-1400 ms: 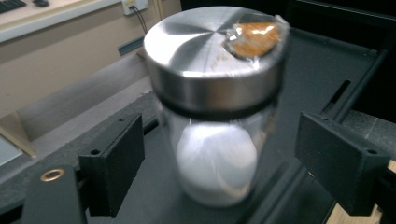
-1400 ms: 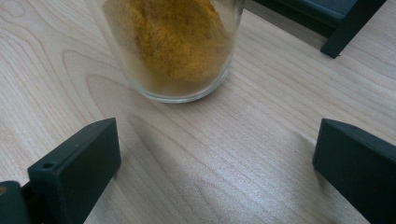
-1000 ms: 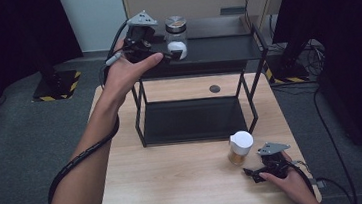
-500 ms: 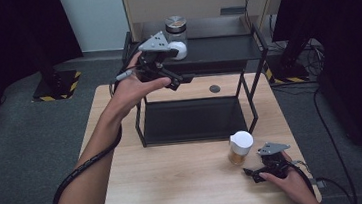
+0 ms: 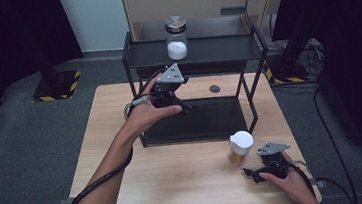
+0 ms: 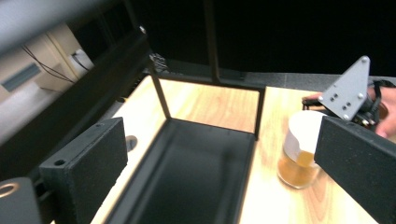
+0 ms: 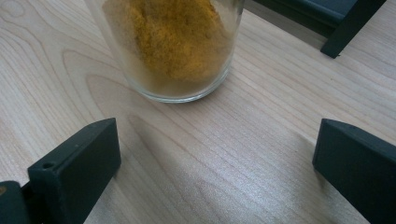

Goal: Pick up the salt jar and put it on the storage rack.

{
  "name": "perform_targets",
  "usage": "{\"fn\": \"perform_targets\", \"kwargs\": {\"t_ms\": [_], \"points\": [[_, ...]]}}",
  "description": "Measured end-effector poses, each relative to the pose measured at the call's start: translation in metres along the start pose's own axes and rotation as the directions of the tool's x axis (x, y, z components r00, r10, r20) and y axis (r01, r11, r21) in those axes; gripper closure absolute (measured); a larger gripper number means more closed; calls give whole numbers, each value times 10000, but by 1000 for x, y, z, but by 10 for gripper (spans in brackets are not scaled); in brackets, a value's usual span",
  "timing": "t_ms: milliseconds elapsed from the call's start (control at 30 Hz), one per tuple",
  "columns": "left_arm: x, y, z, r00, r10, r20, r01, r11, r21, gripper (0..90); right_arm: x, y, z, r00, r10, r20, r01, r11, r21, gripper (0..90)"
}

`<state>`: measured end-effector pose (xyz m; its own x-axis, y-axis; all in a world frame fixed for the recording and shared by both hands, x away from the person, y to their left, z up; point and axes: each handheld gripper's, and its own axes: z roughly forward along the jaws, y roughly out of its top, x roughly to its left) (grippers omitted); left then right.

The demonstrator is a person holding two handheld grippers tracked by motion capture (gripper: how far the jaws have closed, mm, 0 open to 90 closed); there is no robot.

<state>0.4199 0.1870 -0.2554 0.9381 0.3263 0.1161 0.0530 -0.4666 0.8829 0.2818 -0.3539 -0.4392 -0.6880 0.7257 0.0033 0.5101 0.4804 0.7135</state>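
Left gripper (image 5: 188,107) is hovering over the black rack's (image 5: 244,50) lower tray, jaws apart, empty. Right gripper (image 5: 252,173) is resting on the bench (image 5: 176,183) near right, jaws apart, just near of a white-lidded jar w/ yellow powder (image 5: 240,148). Metal-lidded jar w/ white powder (image 5: 176,38) is standing on the rack's top shelf.

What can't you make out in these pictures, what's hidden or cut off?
- Yellow-powder jar: its top is cut off by the right gripper view's upper edge.
- The same jar in the left gripper view: its right side is hidden behind that gripper's own jaw.
- Dark round spot on the table: too small in the high view to identify.
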Motion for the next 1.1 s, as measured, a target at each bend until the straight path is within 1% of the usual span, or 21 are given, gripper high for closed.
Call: {"fn": "perform_targets", "kwargs": {"t_ms": [200,400,533,567,600,667,733,833,900,1000,1100], "points": [[-10,-28,12,9991,-355,230,352,9993,94,16,0,0,0,10000,1,0,-1,10000,10,17],[-18,-55,25,9966,-706,427,689,9968,408,16,0,0,0,10000,11,14,-11,10000,11,17],[-23,-70,32,9957,-799,476,761,9941,775,16,0,0,0,10000,10,18,-10,10000,11,17],[-25,-75,34,9947,-909,478,866,9926,856,16,1,0,0,10000,12,19,-12,10000,10,17],[-25,-77,35,9950,-882,459,838,9924,905,16,1,0,0,10000,15,19,-15,10000,10,17],[-28,-86,37,9934,-1053,452,1007,9904,947,17,1,0,0,10000,16,23,-16,10000,9,17],[-30,-97,40,9905,-1265,532,1208,9878,984,17,1,0,0,10000,17,23,-17,10000,9,17],[-36,-107,43,9895,-1357,499,1295,9852,1123,18,1,0,0,10000,21,26,-21,10000,7,17],[-41,-114,45,9901,-1312,498,1239,9839,1285,20,1,0,0,10000,18,25,-18,10000,7,17],[-49,-124,49,9890,-1366,561,1271,9808,1478,21,1,0,0,10000,18,27,-18,10000,8,17],[-55,-135,52,9864,-1511,641,1399,9782,1533,21,1,0,0,10000,20,31,-20,10000,6,17]]}}
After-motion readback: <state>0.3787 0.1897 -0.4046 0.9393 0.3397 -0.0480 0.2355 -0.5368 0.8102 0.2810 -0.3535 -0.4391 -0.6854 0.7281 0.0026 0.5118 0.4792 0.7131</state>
